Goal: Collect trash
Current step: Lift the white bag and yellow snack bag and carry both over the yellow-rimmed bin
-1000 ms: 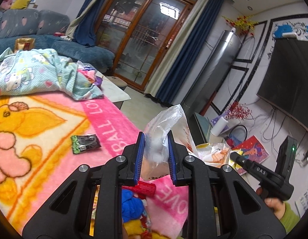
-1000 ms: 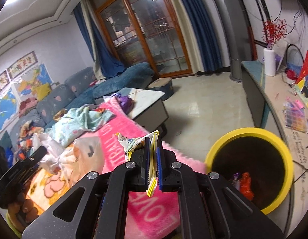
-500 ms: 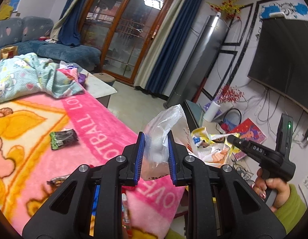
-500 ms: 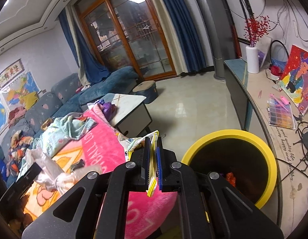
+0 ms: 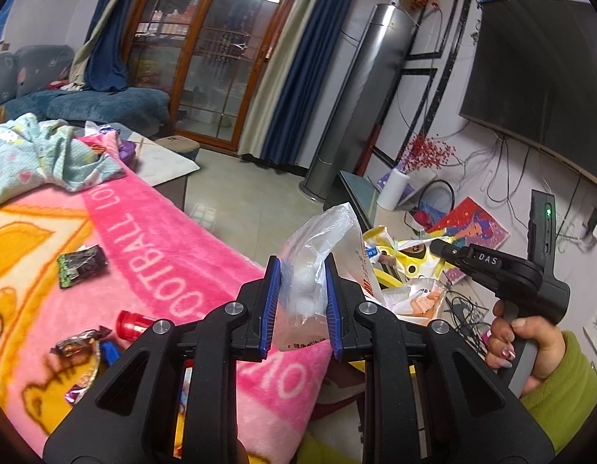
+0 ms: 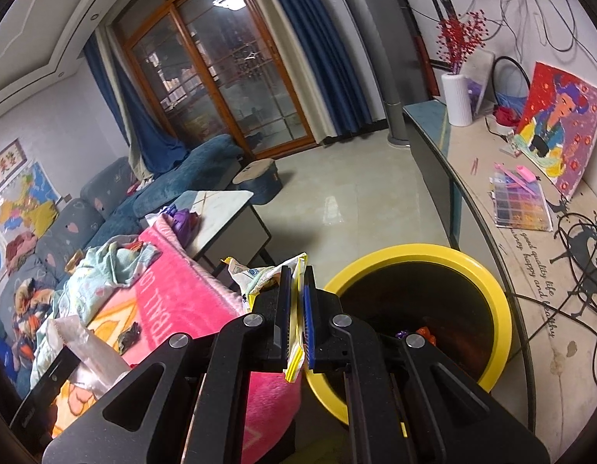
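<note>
left wrist: faces sliding door [image 5: 217, 62] | right wrist: faces bin [image 6: 487, 282] closely | shared: pink blanket [image 5: 174, 247]

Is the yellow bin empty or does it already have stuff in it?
Not empty: the bin holds some wrappers at the bottom, orange and purple.

Both grippers swung sideways off the pink blanket [image 6: 174, 309]. The yellow bin [image 6: 491, 309] drew closer beneath the right gripper [image 6: 296, 321].

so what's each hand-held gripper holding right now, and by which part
The left hand-held gripper pinches a clear plastic bag near its lower end. The right hand-held gripper clamps a yellow-edged wrapper by its edge.
</note>
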A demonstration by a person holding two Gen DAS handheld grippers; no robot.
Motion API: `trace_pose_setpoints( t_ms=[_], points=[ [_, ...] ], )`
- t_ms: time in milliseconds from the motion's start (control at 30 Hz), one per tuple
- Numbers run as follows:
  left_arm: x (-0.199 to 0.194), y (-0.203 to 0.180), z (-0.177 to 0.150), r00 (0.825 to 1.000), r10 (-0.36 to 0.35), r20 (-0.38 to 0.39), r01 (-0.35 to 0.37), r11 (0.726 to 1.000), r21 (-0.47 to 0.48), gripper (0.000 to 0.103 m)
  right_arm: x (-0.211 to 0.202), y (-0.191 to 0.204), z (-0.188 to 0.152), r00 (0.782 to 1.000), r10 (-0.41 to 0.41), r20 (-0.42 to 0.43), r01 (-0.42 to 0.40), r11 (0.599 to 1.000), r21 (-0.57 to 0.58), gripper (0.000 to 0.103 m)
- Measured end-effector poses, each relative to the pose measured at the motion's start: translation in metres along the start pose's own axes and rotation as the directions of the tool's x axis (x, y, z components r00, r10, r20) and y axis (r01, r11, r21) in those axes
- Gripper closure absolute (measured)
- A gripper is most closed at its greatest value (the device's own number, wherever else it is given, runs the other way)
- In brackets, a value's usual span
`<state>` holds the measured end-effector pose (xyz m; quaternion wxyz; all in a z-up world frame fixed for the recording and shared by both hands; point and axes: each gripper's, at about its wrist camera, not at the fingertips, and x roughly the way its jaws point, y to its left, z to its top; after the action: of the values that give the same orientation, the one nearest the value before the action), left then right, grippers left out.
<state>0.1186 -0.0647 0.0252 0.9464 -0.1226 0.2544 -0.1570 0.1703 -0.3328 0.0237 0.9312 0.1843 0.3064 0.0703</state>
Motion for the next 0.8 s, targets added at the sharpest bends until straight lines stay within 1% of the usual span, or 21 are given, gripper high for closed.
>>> trace_pose_setpoints(
  t_ms=[433, 800],
  points=[
    [0.031, -0.035, -0.011, 0.998, -0.025, -0.05, 0.029, 0.996, 0.082, 0.087, -0.002, -0.043, 0.001, 0.999, -0.042, 0.004, 0.041, 0.996, 0.079, 0.097],
    [0.062, -0.056, -0.022, 0.996, -0.005, -0.088, 0.019, 0.988, 0.155, 0.087, -0.001, -0.075, 0.0, 0.997, -0.075, 0.008, 0.074, 0.987, 0.144, 0.097]
  ],
)
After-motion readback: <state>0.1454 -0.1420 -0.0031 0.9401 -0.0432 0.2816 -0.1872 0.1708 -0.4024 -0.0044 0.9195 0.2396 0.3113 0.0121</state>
